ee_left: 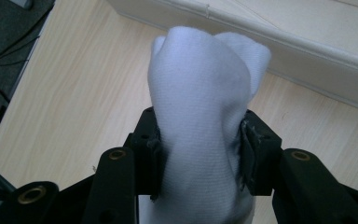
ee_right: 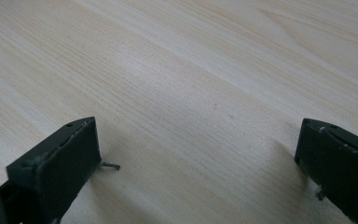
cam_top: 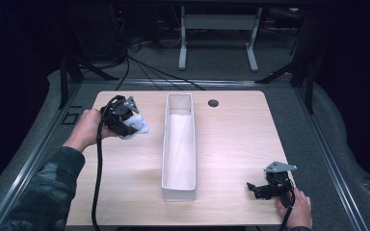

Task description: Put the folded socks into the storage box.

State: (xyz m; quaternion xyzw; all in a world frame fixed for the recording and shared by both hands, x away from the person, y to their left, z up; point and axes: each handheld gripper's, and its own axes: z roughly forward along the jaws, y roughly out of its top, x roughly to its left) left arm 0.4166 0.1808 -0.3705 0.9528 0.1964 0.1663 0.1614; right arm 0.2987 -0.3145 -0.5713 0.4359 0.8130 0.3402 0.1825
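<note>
Cloth, white and knitted, sits clamped in the left gripper [ee_left: 200, 149]: a sock [ee_left: 205, 116], by the look of the weave, bunched between the two black jaws with its rounded end standing up past them. The jaws press in on both flanks and the fabric bulges above and below the pinch. It should handle as light, soft and limp, with nothing to break; the knit looks grippy rather than slick, so a squeeze on a thick fold like this one should hold, whereas a single loose edge might slide out. Any free length will likely droop and drag.

The right gripper [ee_right: 198, 163] has its jaws wide apart and empty, low over bare table [ee_right: 191, 70].

The left gripper view gives the grip itself, pads against cloth, and just beyond it the near wall of the tray [ee_left: 307, 51]. From the high view comes the layout: left gripper [cam_top: 125, 126] and sock [cam_top: 138, 126] over the table's left half, just beside the long white tray [cam_top: 178, 190] that runs down the middle and looks empty; the right gripper [cam_top: 257, 188] rests near the front right corner, well apart from tray and sock. A dark hole [cam_top: 213, 103] marks the tabletop past the tray.
</note>
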